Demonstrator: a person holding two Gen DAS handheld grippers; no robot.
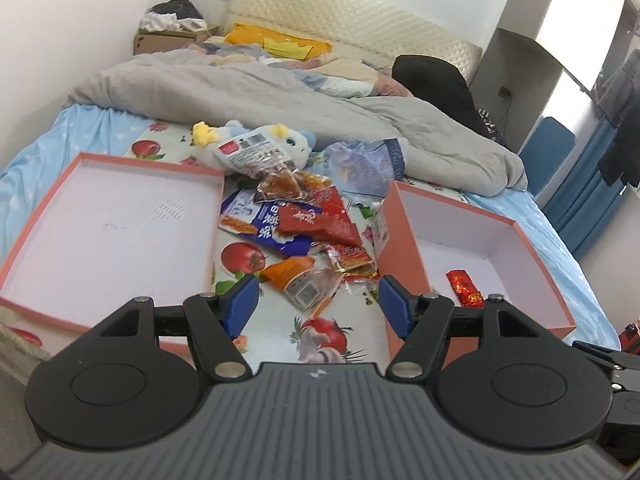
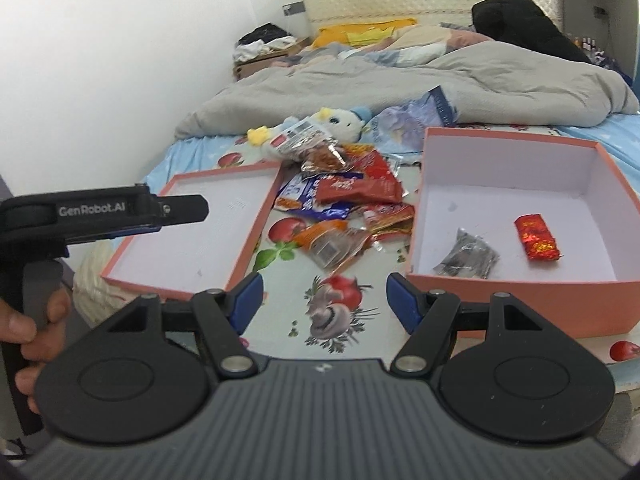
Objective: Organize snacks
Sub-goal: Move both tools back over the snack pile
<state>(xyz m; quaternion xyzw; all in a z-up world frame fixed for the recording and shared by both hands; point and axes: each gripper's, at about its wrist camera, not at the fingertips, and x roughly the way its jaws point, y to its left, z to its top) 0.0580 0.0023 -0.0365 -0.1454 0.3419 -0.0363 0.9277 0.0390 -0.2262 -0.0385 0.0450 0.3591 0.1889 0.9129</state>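
Snacks (image 1: 298, 224) sit piled on the bed (image 1: 48, 136), between my two salmon-pink boxes and touching the deep one's left wall. Pile is overlapping; I can't count the packets exactly. I can pick out a blue-white bag (image 1: 266, 226), a red sachet (image 1: 320, 222), an orange packet (image 1: 298, 276).

Boxes: two. Shallow lid-like box (image 1: 24, 240) at the bed's left edge, nothing in it. Deep box (image 1: 536, 248) toward the right edge.

View differences: left wrist shows only one item in the deep box, a red foil packet (image 1: 464, 287); the near wall hides the rest of the floor. Right wrist looks down into the deep box (image 2: 520, 292) and shows two items: the red foil packet (image 2: 536, 238) and a silver-grey packet (image 2: 468, 258), apart from each other. Right wrist also catches my left hand (image 2: 28, 332) gripping the other device's handle, over the shallow box's (image 2: 176, 280) near-left corner.

Left tongs (image 1: 318, 302): wide, nothing between the blue pads (image 1: 242, 300), hovering over the near end of the pile.
Right tongs (image 2: 322, 302): wide, holding nothing, over the printed sheet between the boxes.

One plush toy (image 2: 340, 122) behind the pile, grey duvet (image 2: 400, 84) past it.
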